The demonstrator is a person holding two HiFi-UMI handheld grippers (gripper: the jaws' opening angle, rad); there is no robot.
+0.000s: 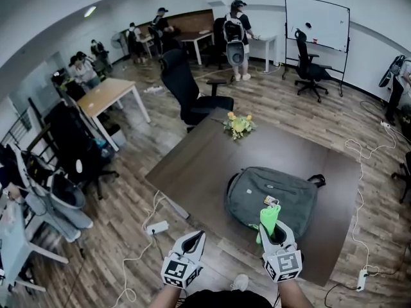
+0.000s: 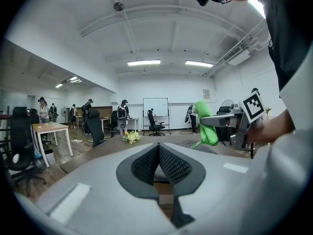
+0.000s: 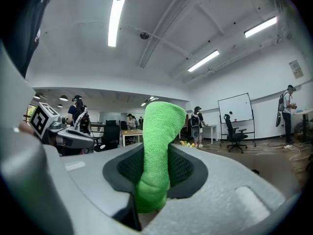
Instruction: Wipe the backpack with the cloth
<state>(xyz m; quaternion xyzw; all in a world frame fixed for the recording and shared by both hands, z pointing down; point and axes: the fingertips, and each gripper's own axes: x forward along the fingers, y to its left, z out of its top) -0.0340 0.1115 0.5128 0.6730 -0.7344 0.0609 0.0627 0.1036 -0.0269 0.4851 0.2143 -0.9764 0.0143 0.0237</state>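
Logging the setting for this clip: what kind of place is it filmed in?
Most likely an open-plan office: a whiteboard on a stand by the far wall, black swivel chairs, and several desks with people around them. The backpack lies on a dark table in the middle.

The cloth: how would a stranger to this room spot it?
Find the dark table on the wooden floor, with a grey backpack lying flat on it. At the backpack's near edge, the right gripper is shut on the cloth, which sticks up from its jaws. Its bright green stands out against the grey backpack.
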